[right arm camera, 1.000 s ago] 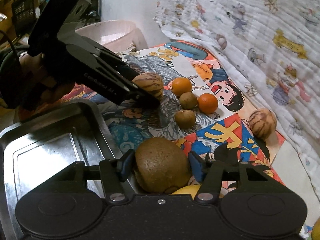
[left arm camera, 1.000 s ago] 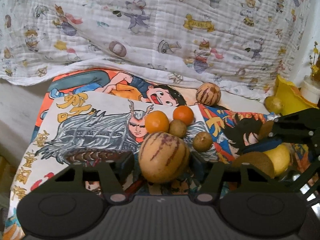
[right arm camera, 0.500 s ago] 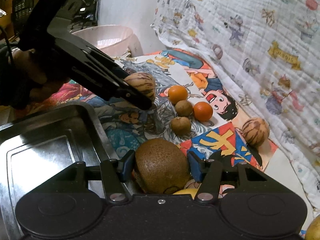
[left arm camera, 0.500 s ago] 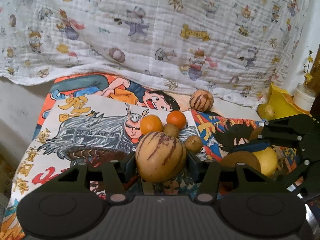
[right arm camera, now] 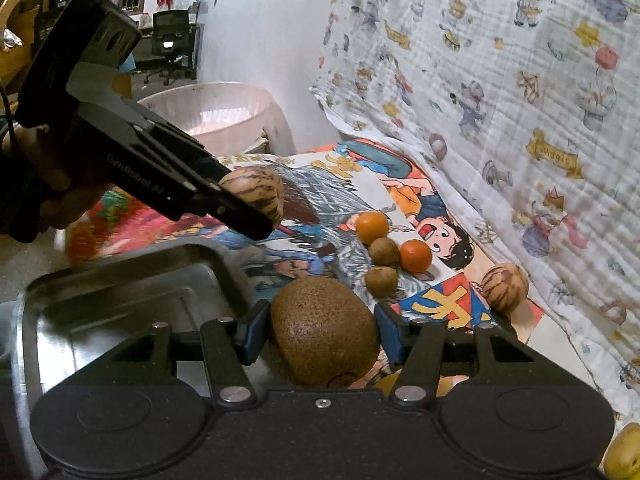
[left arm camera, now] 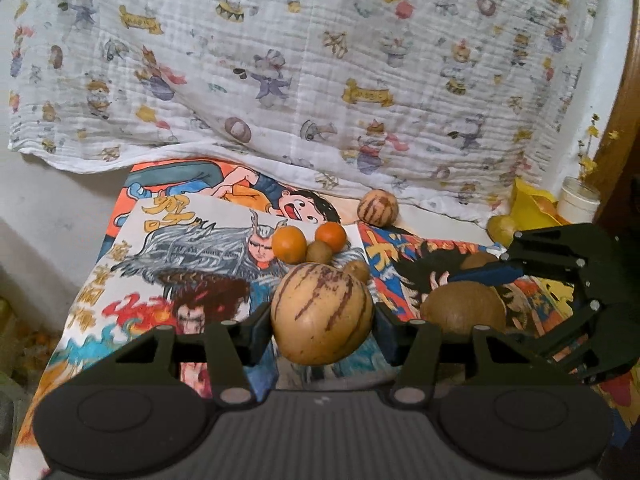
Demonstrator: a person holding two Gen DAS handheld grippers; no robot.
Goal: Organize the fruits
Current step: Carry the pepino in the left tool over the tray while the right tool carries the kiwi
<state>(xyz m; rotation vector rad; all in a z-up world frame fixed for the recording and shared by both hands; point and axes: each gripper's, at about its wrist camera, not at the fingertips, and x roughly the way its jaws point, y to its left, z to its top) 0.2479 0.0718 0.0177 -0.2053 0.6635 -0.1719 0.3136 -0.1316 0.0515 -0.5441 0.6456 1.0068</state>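
1. Left gripper [left arm camera: 322,318]: clenched on a tan striped melon [left arm camera: 322,314], one pad on each flank. The melon is lifted clear of the comic-print cloth [left arm camera: 192,252]. It is nearly round; its purple stripes run from the near underside up toward the far top.
2. Right gripper [right arm camera: 323,330]: clenched on a brown kiwi [right arm camera: 324,330]. The kiwi is oval, its long axis running front to back along the fingers, with the dimpled stem end toward the camera.
3. Metal tray [right arm camera: 120,304]: to the left of the right gripper and partly beneath it.
4. Ahead of both grippers on the cloth: two oranges [left arm camera: 289,243] and two small brown fruits [left arm camera: 319,251], clustered together and touching.
5. Second striped melon [left arm camera: 377,207]: farther ahead and to the right, at the hem of the white printed blanket [left arm camera: 320,60].
6. Pale basin [right arm camera: 216,110]: beyond the left gripper in the right wrist view.
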